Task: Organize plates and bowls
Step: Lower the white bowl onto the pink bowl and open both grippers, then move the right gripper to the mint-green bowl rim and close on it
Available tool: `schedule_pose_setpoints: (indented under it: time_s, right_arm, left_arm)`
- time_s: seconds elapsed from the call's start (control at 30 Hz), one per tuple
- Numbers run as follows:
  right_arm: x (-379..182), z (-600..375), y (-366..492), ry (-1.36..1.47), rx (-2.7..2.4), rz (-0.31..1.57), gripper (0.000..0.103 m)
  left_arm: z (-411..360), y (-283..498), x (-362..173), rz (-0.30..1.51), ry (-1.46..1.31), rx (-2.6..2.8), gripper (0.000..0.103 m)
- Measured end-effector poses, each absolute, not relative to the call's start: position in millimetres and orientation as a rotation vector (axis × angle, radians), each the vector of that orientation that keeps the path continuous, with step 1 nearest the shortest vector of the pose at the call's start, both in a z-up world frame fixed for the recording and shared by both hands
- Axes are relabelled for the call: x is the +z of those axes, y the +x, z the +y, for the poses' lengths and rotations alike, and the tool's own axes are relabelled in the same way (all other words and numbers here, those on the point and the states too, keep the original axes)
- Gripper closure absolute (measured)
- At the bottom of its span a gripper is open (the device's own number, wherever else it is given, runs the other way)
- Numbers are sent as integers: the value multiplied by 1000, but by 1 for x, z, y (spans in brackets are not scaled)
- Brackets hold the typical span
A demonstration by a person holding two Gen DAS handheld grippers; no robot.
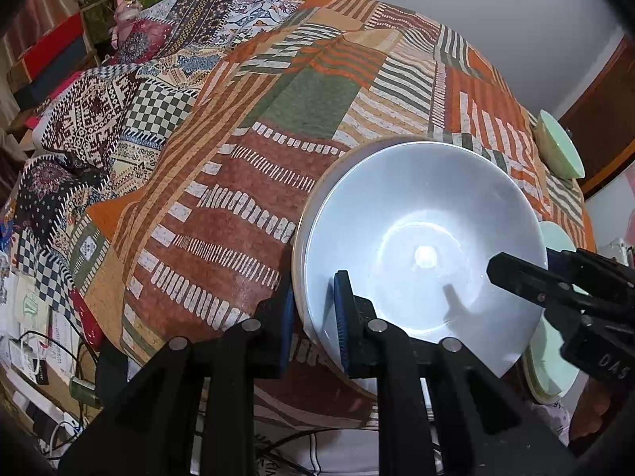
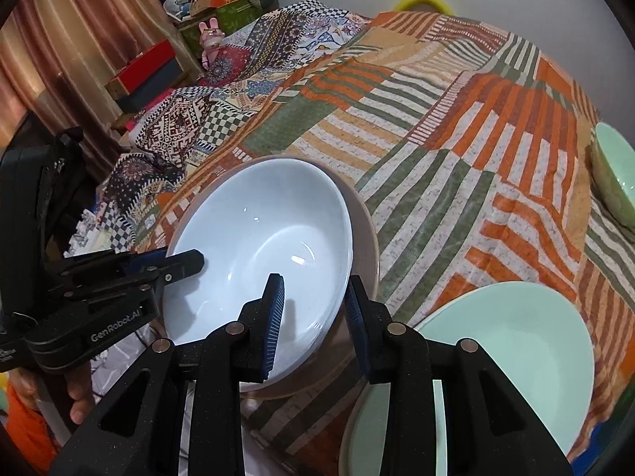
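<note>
A white bowl (image 1: 420, 246) with a beige outside is held tilted above the patchwork cloth; it also shows in the right wrist view (image 2: 270, 234). My left gripper (image 1: 313, 313) is shut on its near-left rim, one pad inside and one outside. My right gripper (image 2: 315, 313) is shut on the opposite rim in the same way, and its fingers (image 1: 528, 277) show in the left wrist view. A mint green plate (image 2: 512, 357) lies at the lower right, under the right gripper. A mint green bowl (image 2: 615, 174) stands at the far right edge.
The table is covered by an orange, green and brown patchwork cloth (image 2: 436, 150). A checkered blanket (image 2: 222, 103), boxes and a pink toy rabbit (image 2: 212, 37) lie to the far left. Cables and papers (image 1: 35, 341) lie below the left table edge.
</note>
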State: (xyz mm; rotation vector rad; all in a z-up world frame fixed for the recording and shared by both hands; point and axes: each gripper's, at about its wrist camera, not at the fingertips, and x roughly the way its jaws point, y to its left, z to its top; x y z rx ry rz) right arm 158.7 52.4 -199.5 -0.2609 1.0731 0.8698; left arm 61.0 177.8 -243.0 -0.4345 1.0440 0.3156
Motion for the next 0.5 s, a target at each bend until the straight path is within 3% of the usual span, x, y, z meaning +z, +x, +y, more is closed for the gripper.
schedule_pose_setpoints:
  time_s: [0.23,0.3,0.37,0.5]
  right_arm:
    - [-196,47,158,-234,891,1088,71]
    - [-188,45,154,-247,896,1045,63]
    - [-179,42,150,-262,884,986,41]
    - [-164,36,145,-290,889,905,37]
  left_arm:
    - [175,63,-242,1052,-397,323,84]
    - [174,65,-240,1053,-379,330,83]
    - [171,66,-235,1047,-345,348,83]
    - [166,68,-214,1003,-286,366,83]
